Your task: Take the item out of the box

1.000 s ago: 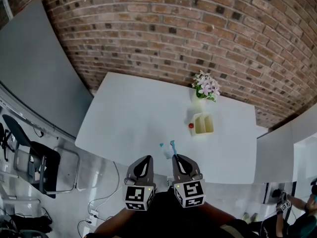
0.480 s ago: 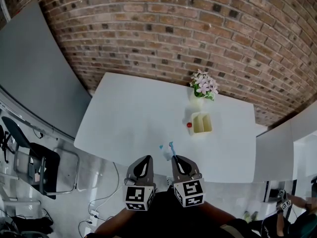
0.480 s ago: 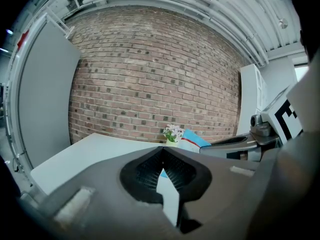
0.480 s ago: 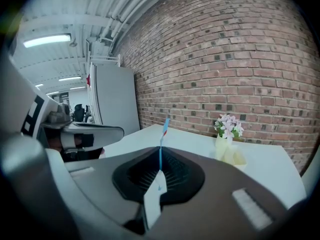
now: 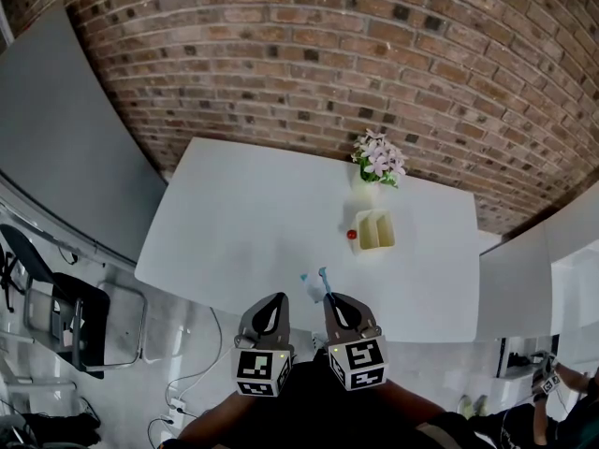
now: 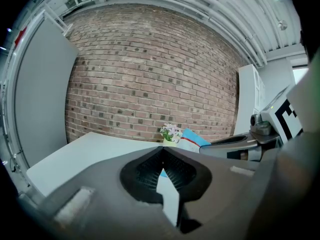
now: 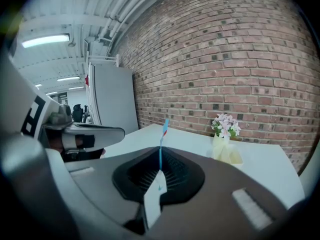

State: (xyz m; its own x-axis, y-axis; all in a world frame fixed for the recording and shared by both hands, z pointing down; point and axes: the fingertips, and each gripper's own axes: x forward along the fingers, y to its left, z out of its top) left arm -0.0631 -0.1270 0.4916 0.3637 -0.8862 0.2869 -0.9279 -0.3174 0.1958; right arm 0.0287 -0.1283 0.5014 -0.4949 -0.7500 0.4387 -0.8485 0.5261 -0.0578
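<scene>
A cream open box (image 5: 375, 230) stands on the white table (image 5: 243, 213), far from both grippers. A small red thing (image 5: 352, 235) lies just left of it. My right gripper (image 5: 332, 299) is held near the table's front edge, shut on a thin flat blue-and-white packet (image 5: 316, 285) that sticks up past its jaws. In the right gripper view the packet (image 7: 163, 134) shows edge-on between the jaws of the right gripper (image 7: 160, 154). My left gripper (image 5: 274, 299) hangs beside it, its jaws closed with nothing between them (image 6: 162, 151).
A pale vase of pink flowers (image 5: 376, 160) stands behind the box against the brick wall (image 5: 309, 64). A grey panel (image 5: 65, 138) and a chair (image 5: 56, 307) are at the left. White cabinets (image 5: 538, 269) stand at the right.
Both grippers hold their places with the packet still gripped. The table, box and flowers have drifted slightly left and up in the head view.
</scene>
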